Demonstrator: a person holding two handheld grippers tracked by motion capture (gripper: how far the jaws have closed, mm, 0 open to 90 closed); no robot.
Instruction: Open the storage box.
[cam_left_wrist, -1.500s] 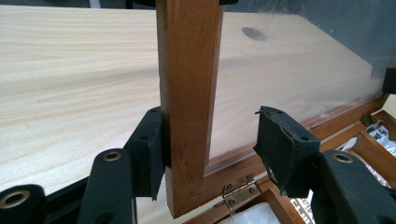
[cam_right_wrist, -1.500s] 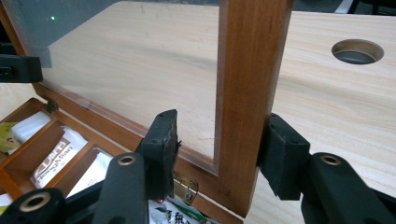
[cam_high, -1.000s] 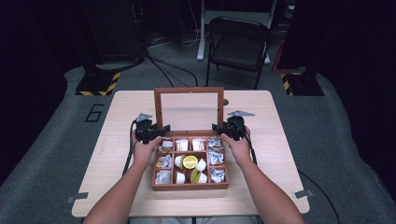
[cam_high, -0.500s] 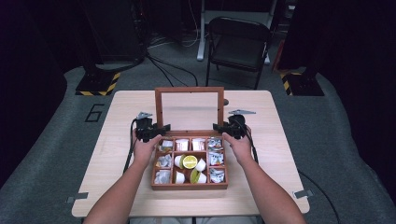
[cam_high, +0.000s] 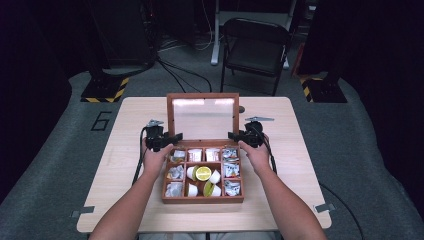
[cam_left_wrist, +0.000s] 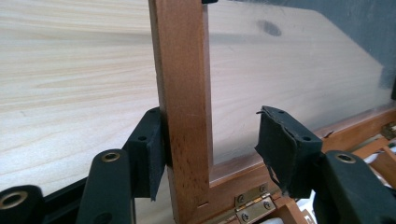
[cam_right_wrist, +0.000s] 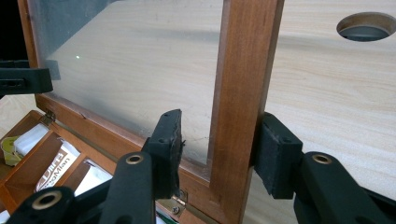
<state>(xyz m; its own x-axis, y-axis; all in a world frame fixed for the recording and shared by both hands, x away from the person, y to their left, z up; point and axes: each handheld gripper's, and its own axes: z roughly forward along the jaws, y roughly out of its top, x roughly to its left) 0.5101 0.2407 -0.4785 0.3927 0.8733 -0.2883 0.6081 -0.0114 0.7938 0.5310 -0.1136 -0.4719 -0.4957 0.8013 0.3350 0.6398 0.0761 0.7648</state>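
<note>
On the pale wooden table (cam_high: 300, 165) sits a compartmented wooden tea box (cam_high: 202, 200). Its glass-paned lid (cam_high: 202, 96) stands upright at the far edge.

The left gripper (cam_high: 176, 138) straddles the lid's left stile (cam_left_wrist: 184, 93) low down, just above the brass hinge (cam_left_wrist: 250, 205). Its jaws have just been easing apart: the outer pad touches the wood, while the inner pad stands clear in front of the glass, so the stile is between them but not pinched.

In the box's middle cells lie a lemon slice (cam_high: 203, 173) and small white cups (cam_high: 215, 176), with foil sachets (cam_high: 230, 170) in the cells around them.

The right gripper (cam_high: 233, 135) is drawn in on the right stile (cam_right_wrist: 243, 93). Its outer pad lies flat against the wood and its inner pad is close by the stile's inner edge, which I read as a pinch.

The lid should handle as a light, stiff frame swinging freely on small hinges. The pane is the fragile, slippery part, so the wooden stiles are the places to hold it, gripping evenly on both sides so the frame does not twist. If let go past upright, it would likely drop shut with a knock.
</note>
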